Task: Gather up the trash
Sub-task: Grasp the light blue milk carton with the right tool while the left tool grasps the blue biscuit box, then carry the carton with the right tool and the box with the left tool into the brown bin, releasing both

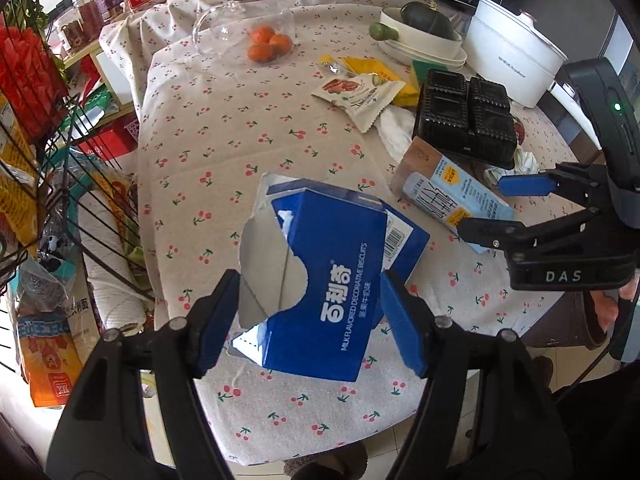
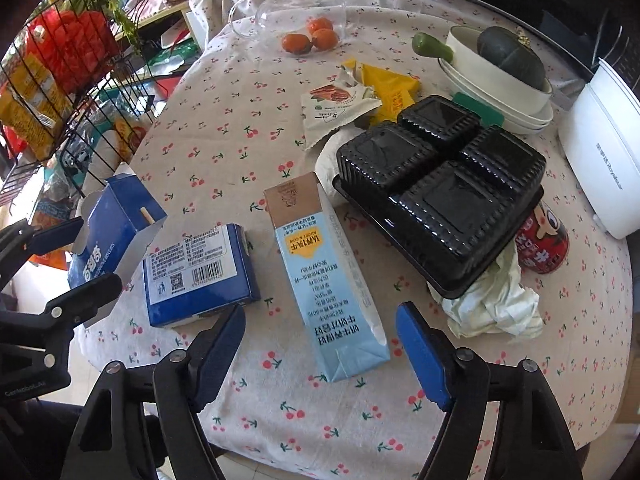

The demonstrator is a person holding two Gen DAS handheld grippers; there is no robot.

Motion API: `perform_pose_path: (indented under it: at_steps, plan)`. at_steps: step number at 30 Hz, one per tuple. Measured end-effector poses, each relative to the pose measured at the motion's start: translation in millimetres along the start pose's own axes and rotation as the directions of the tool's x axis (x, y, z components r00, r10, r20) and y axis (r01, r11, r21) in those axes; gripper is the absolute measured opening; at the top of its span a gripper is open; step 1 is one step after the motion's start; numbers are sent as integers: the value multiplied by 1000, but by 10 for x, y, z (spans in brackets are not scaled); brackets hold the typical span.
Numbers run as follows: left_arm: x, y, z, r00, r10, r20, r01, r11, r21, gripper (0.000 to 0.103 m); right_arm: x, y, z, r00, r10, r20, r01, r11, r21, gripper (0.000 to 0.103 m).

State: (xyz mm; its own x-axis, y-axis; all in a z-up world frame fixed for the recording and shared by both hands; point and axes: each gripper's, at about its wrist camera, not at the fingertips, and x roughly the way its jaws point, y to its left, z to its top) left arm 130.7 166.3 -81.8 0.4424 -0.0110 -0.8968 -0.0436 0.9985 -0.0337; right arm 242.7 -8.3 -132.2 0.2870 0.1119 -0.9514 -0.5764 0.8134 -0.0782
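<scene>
Two wrist views of one cluttered tabletop (image 2: 224,128) under a cherry-print cloth. We see the left tongs (image 1: 312,320) clasping the opened blue biscuit box (image 1: 320,272): in the right wrist view the box hangs between those blue pads, tilted and clear of the cloth, its torn flap toward the table edge. We read this as a piece of trash already picked up, held by its narrow faces so that the thin card does not buckle.

The right tongs (image 2: 320,348) stand parted around the near end of the milk carton (image 2: 324,276), which lies flat on the cloth with its gabled end toward us; neither pad touches it. We judge the straddle to be deliberate: the carton's short width suits the span of the pads, and the lying pose leaves both long sides free.

Just left of the carton rests a second blue box (image 2: 200,272), barcode face up. Behind the carton a black tray (image 2: 440,192) sits upside down over crumpled tissue (image 2: 496,304), with a red can (image 2: 542,240) at its far side. Snack wrappers (image 2: 340,108) lie further back, near the white bowls (image 2: 496,80).

We take the tangerines (image 2: 312,38) and the glass jug (image 2: 296,4) for keepers, not trash. No bin shows in either view.
</scene>
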Motion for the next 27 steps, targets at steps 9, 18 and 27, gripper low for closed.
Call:
perform_pose_path:
  at_steps: [9, 18, 27]
  plan:
    - [-2, 99, -35, 999, -44, -11, 43, 999, -30, 71, 299, 109, 45, 994, -97, -57, 96, 995, -22, 46]
    - [-109, -24, -39, 998, -66, 15, 66, 998, 2, 71, -407, 52, -236, 997, -56, 50, 57, 998, -24, 39]
    - [-175, -367, -56, 993, -119, 22, 118, 992, 49, 71, -1026, -555, -982, 990, -78, 115, 70, 995, 74, 39]
